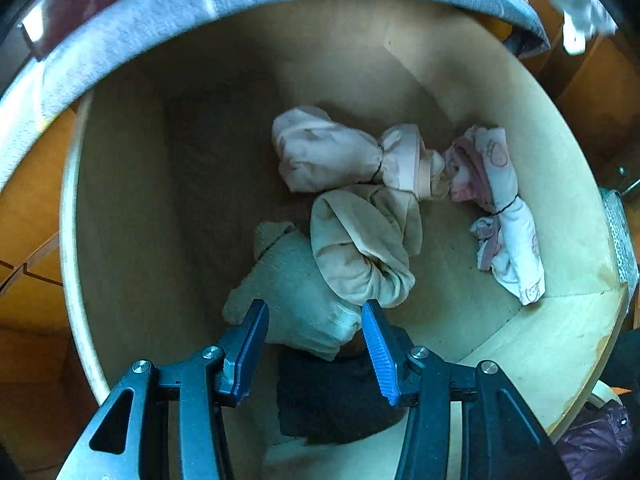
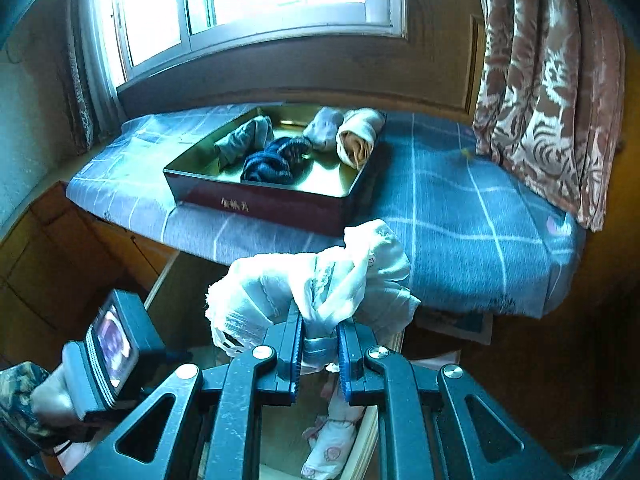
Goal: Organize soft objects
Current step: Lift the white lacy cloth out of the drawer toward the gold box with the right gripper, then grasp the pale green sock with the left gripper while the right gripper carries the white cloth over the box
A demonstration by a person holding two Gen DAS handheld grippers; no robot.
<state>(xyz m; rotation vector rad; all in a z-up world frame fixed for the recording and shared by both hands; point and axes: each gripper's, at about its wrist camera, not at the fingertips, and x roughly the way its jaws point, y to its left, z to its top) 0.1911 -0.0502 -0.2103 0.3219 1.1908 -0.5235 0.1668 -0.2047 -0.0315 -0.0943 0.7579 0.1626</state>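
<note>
- While sorting is under way, the dark red rectangular tray on the blue checked blanket already holds four rolled bundles: a grey one, a navy one, a pale grey one and a cream-and-tan one
- Right gripper is clenched on a white lacy cloth bundle, held in the air short of the tray; judged to be the next item for delivery
- Left gripper points down into the pale wooden drawer, jaws apart and grasping nothing; its tips hang over a pale green knitted bundle, contact not confirmed
- Remaining in the drawer: a pale pink tied bundle, a cream bundle, a white-and-pink printed bundle and a dark cloth near the front
- Assessment: roughly half done; five pieces outstanding in the drawer, one in transit
</note>
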